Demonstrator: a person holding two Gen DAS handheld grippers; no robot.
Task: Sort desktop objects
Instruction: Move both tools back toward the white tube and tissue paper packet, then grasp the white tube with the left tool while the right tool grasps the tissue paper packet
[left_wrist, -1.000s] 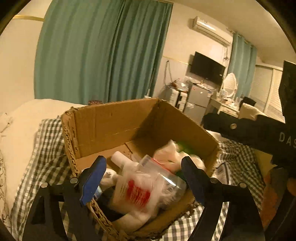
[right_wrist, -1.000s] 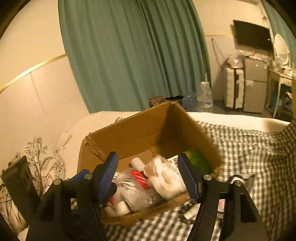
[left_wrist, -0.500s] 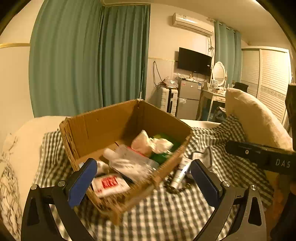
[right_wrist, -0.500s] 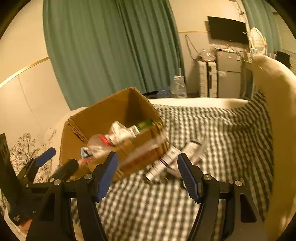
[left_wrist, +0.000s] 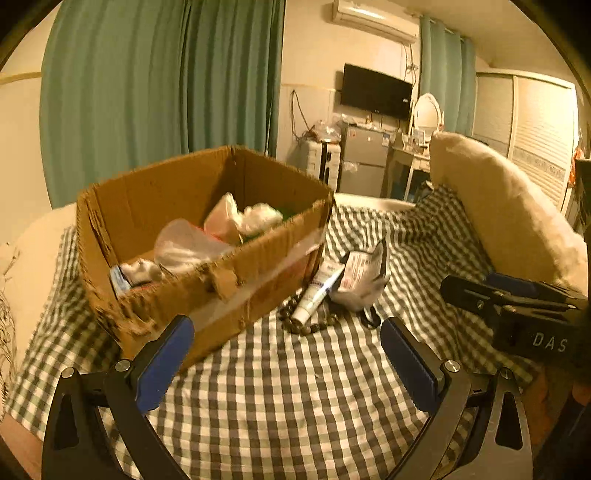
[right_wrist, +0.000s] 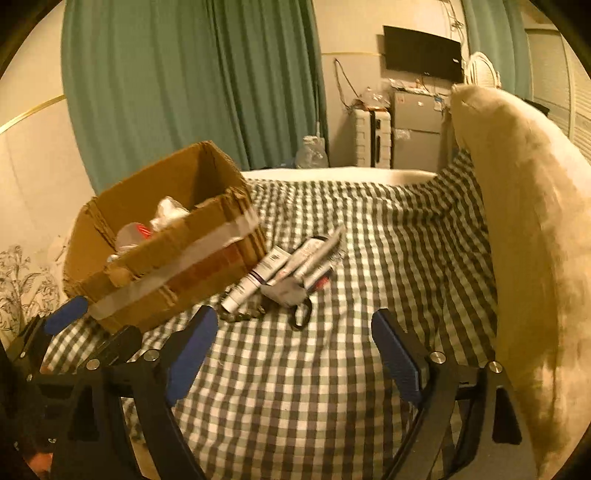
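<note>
A cardboard box (left_wrist: 258, 266) (right_wrist: 177, 266) sits on the checked cloth at the left, holding plastic bags and small packets. Beside its right corner lie a white tube (left_wrist: 319, 291) (right_wrist: 255, 278), a crumpled grey pouch (left_wrist: 364, 275) (right_wrist: 306, 262) and a string of dark beads (left_wrist: 306, 325) (right_wrist: 240, 314). My left gripper (left_wrist: 286, 358) stands wide open in front of the box and the pile, nothing between its fingers. My right gripper (right_wrist: 293, 350) hovers short of the pile; its jaws are opening and hold nothing. The left gripper's fingers (right_wrist: 66, 319) show at the lower left of the right wrist view.
A large cream pillow (left_wrist: 498, 218) (right_wrist: 535, 221) lies along the right side. The checked cloth (left_wrist: 280, 398) (right_wrist: 332, 387) covers the surface. Green curtains, a wall television and a small fridge stand behind. The other gripper's black body (left_wrist: 517, 314) crosses the left wrist view's right edge.
Both grippers have pulled back from above the box and swung right, toward the pile on the cloth. Each now stands wider than a second ago.
</note>
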